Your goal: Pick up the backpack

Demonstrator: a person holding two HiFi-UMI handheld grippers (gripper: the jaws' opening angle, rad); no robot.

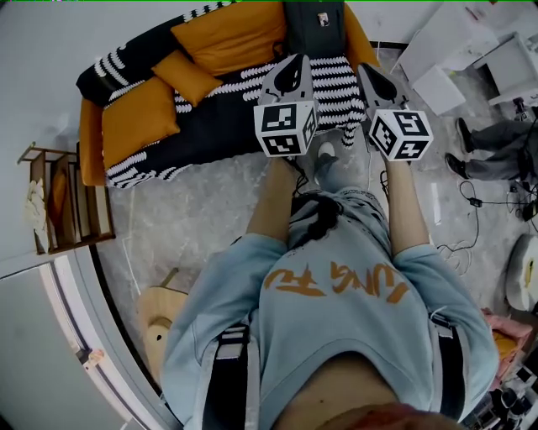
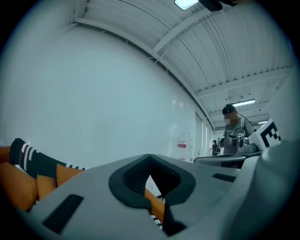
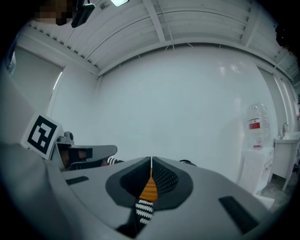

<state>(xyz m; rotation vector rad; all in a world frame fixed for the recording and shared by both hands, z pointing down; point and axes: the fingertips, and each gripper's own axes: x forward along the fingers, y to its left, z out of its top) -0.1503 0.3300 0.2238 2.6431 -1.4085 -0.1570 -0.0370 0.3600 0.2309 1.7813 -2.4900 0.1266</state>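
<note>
The dark backpack stands on the right end of the orange sofa, against its back, with a small label on its front. Both grippers are held side by side in front of the sofa, just short of the backpack. My left gripper is shut with nothing between its jaws, and it also shows in the left gripper view. My right gripper is shut and empty too, seen again in the right gripper view. Neither gripper view shows the backpack; only sofa cushion and striped blanket appear through the jaws.
A black-and-white striped blanket covers the sofa seat. A wooden rack stands at the left, a wooden stool near my feet. White cabinets and a seated person's legs are at the right, with cables on the floor.
</note>
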